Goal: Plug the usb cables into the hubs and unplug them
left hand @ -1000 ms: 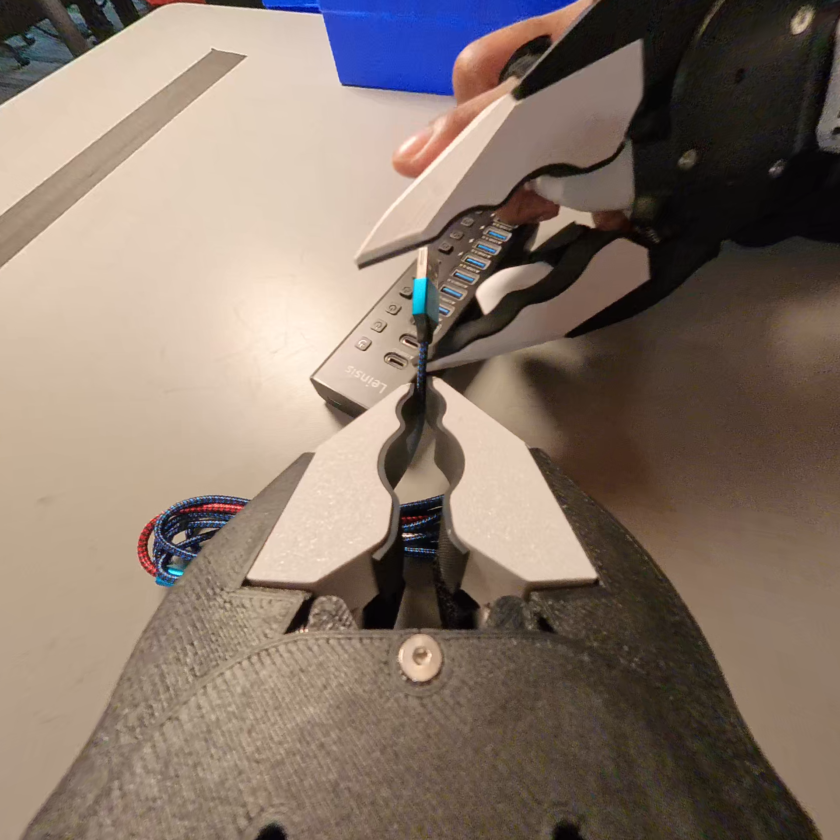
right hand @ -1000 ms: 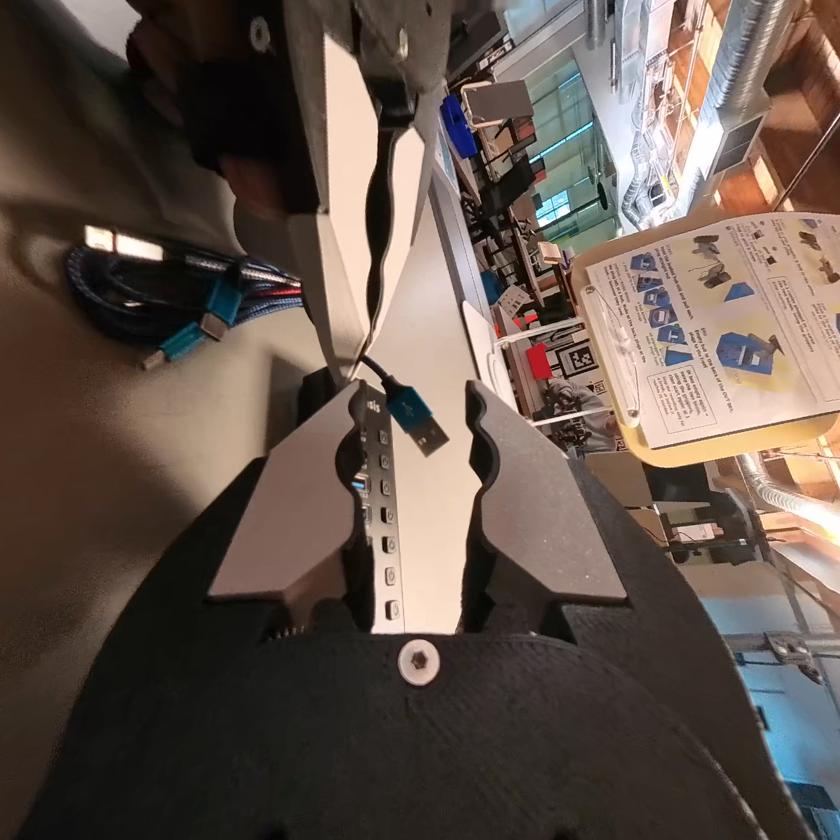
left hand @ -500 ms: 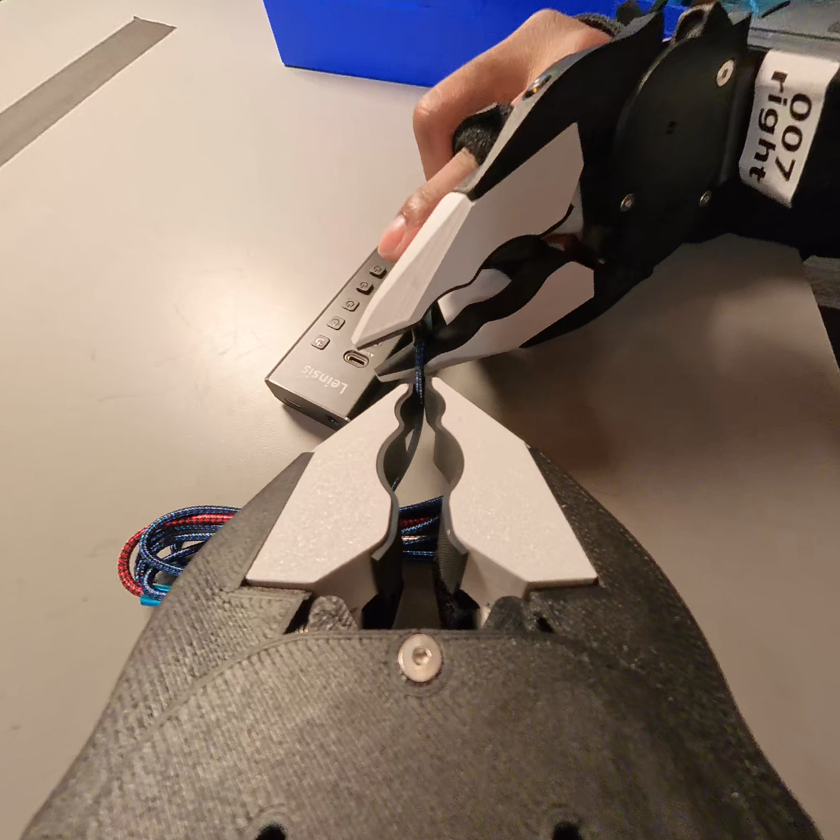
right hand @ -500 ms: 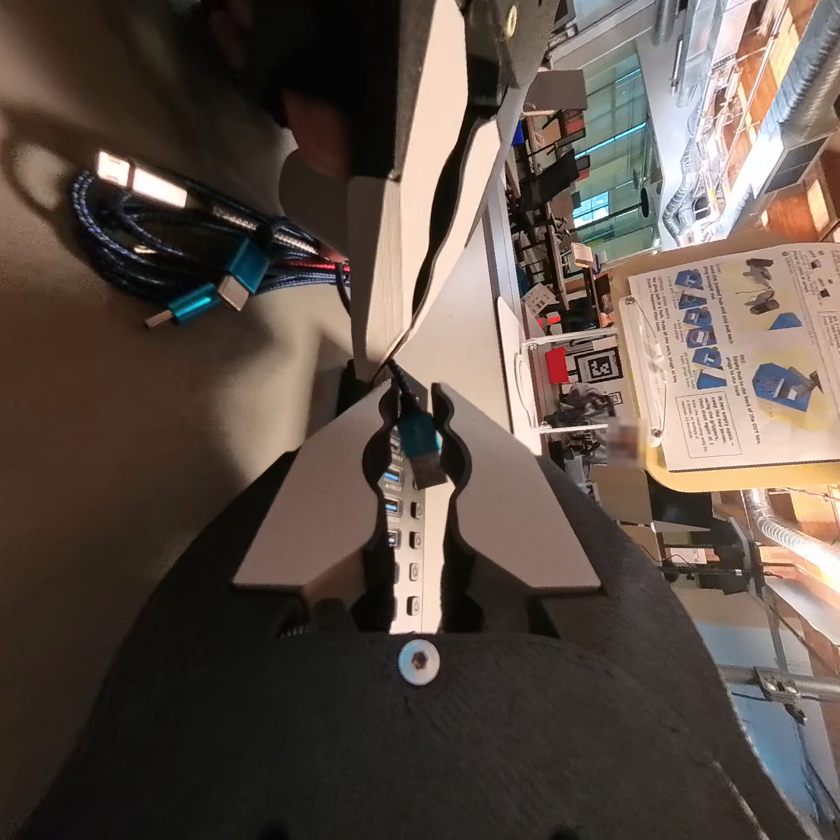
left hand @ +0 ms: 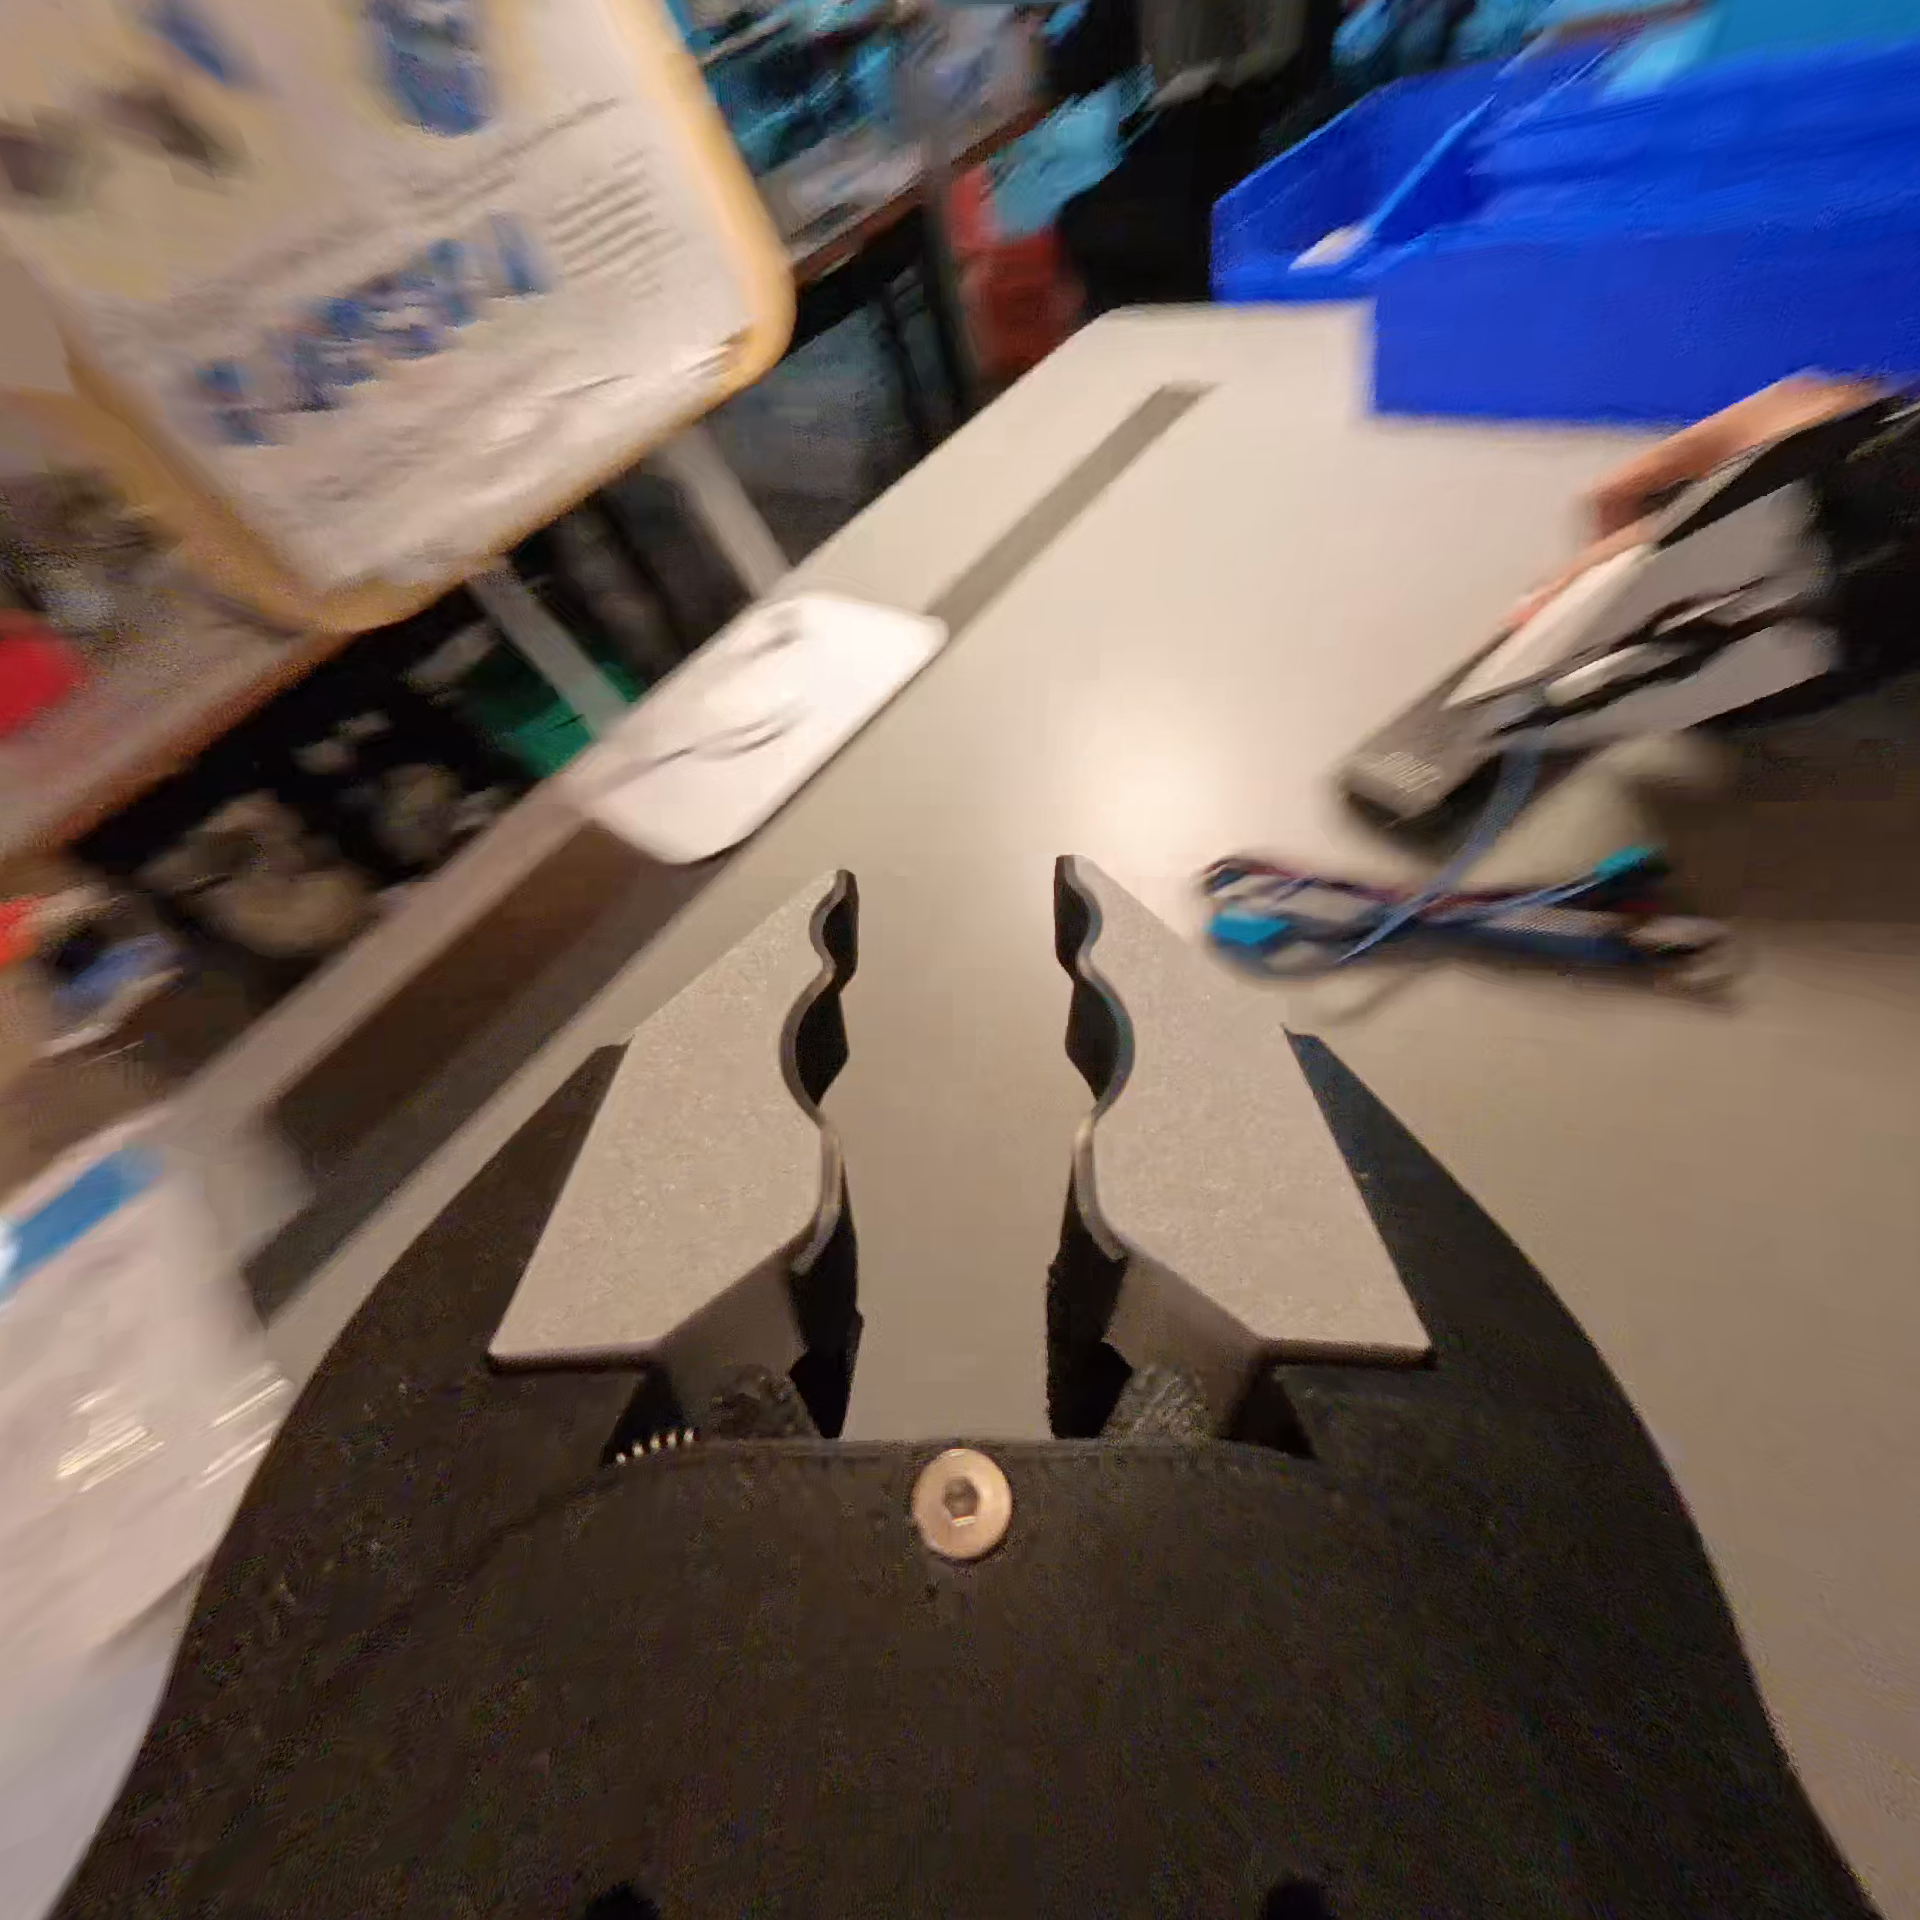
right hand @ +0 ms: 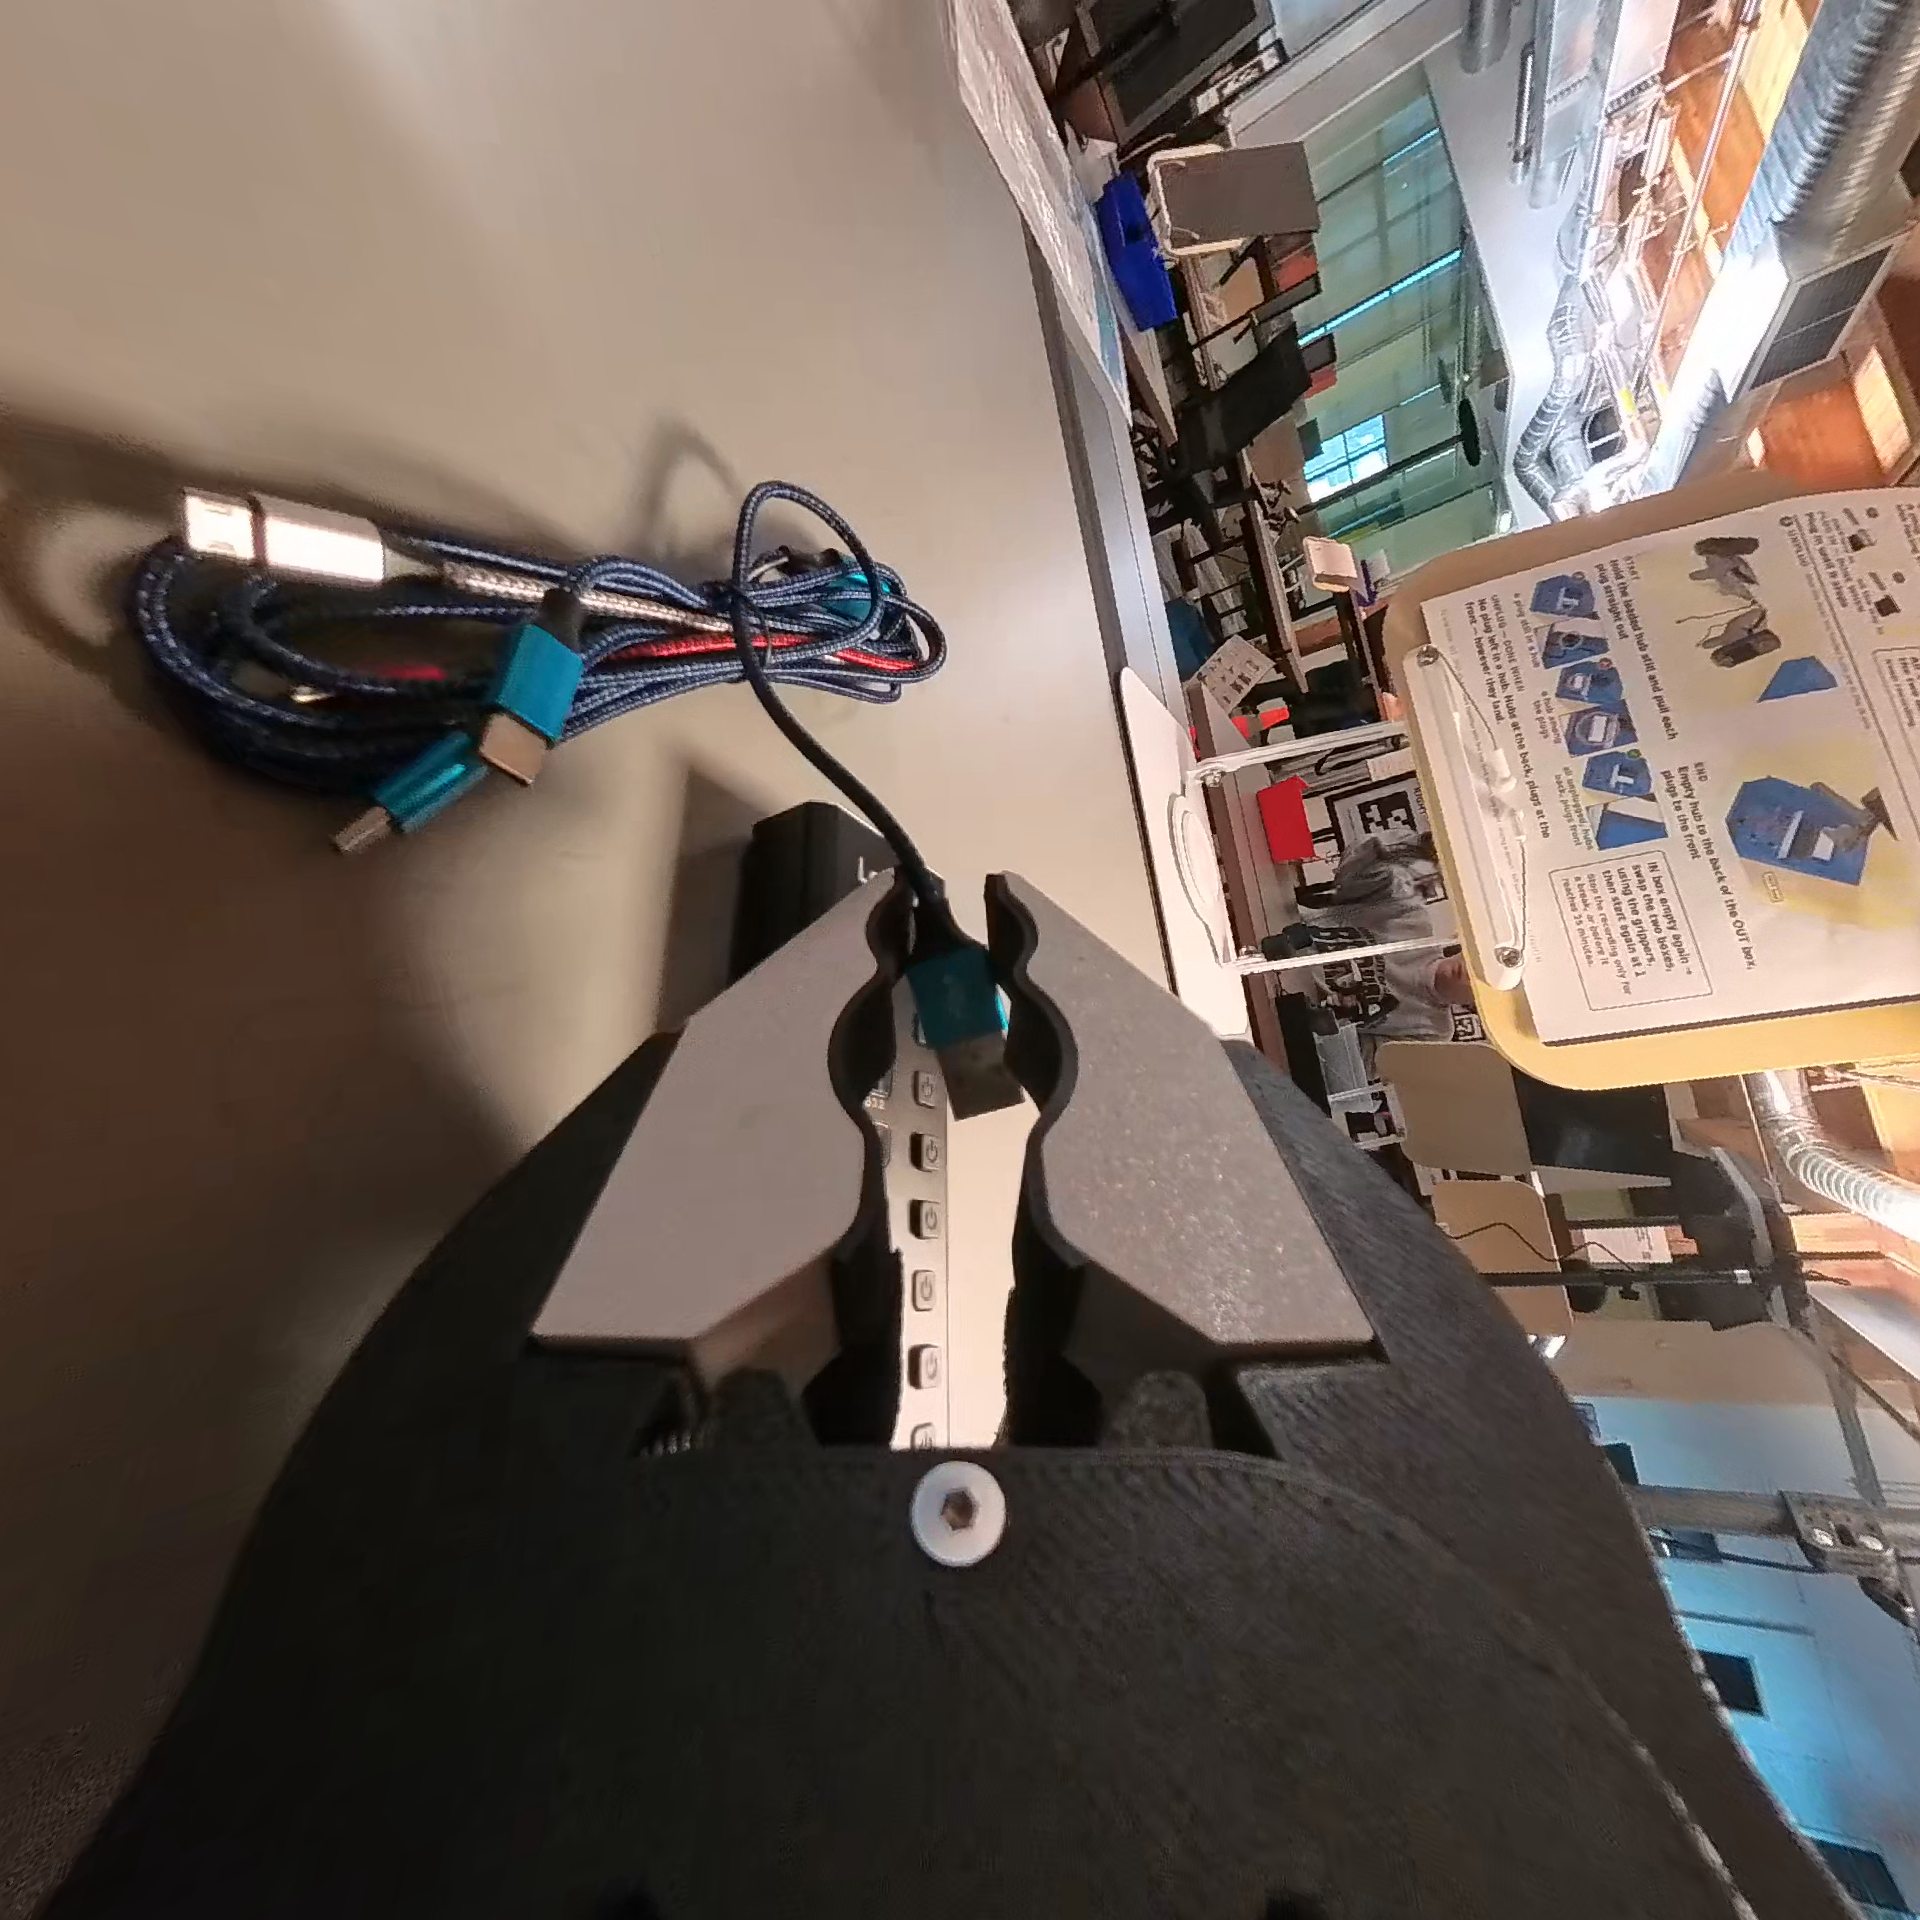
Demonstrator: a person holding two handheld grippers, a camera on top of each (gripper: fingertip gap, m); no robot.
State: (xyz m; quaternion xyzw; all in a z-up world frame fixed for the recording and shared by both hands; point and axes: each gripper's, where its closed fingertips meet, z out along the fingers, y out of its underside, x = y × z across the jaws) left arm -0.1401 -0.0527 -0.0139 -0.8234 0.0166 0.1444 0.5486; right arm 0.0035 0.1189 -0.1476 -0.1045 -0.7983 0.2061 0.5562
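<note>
Between right gripper (right hand: 940, 894) fingers, clamped by its rigid teal shell: light USB plug (right hand: 956, 992) over hub (right hand: 925, 1153), cable limp; left gripper (left hand: 954, 894) wide, empty.

- Cable bundle (right hand: 499, 665) on the desk (right hand: 520, 260), just beyond the hub's (right hand: 800, 883) end.
- Plug (right hand: 961, 1013) above the hub, between the right claw (right hand: 940, 899) fingers.
- Tray (left hand: 769, 717) at the desk's far edge.

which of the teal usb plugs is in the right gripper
The teal plug pinched between the right gripper fingers above the hub; the other teal plugs lie in the cable bundle.
</note>
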